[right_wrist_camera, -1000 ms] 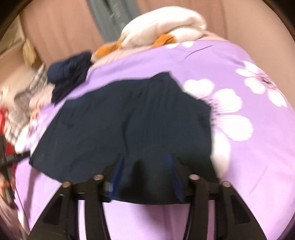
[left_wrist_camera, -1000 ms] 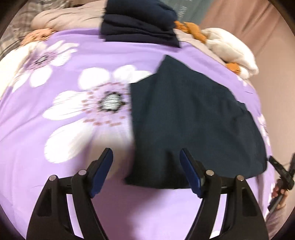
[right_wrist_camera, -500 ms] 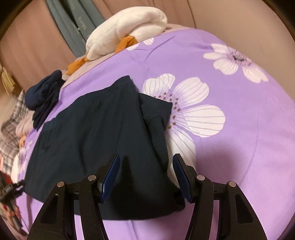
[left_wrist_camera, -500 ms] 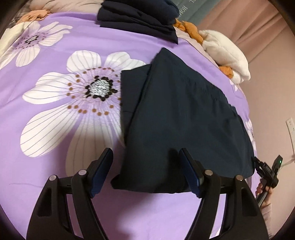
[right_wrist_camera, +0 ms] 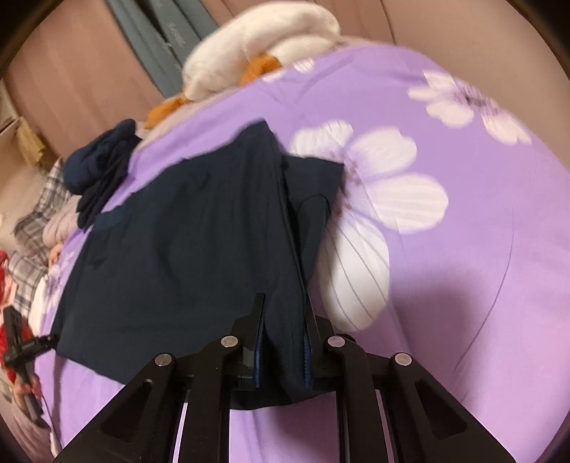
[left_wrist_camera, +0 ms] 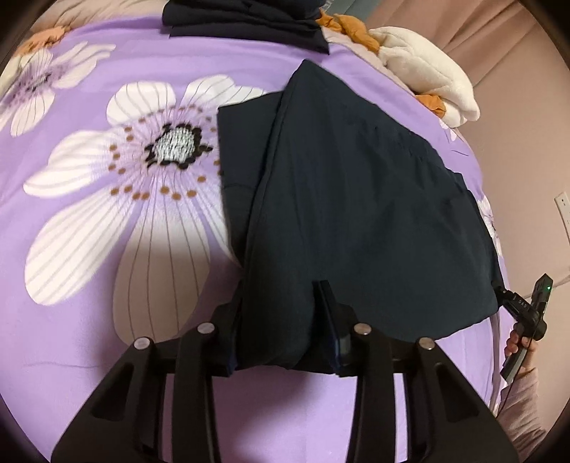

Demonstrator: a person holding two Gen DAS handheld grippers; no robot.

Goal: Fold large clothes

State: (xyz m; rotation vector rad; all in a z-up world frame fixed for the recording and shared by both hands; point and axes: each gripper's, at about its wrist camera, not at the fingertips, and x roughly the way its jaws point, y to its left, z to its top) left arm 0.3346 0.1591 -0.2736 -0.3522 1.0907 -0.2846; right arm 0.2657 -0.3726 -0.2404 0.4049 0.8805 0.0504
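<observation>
A dark navy garment (left_wrist_camera: 356, 199) lies partly folded on the purple flowered bedspread (left_wrist_camera: 89, 267); a sleeve part sticks out on one side. My left gripper (left_wrist_camera: 281, 320) is shut on the garment's near corner, with bunched cloth between its fingers. My right gripper (right_wrist_camera: 283, 331) is shut on the garment's (right_wrist_camera: 185, 242) other near corner, pinching the cloth by the folded edge. Each gripper shows small in the other's view: the right one in the left wrist view (left_wrist_camera: 523, 313), the left one in the right wrist view (right_wrist_camera: 21, 349).
A stack of folded dark clothes (left_wrist_camera: 245, 17) lies at the far edge of the bed, also seen in the right wrist view (right_wrist_camera: 99, 171). A white and orange plush blanket (left_wrist_camera: 424, 78) lies beside it. Plaid fabric (right_wrist_camera: 39, 220) and pink curtains are beyond.
Both grippers were open over the garment's near edge; they have moved down onto it and closed on the cloth at its two near corners.
</observation>
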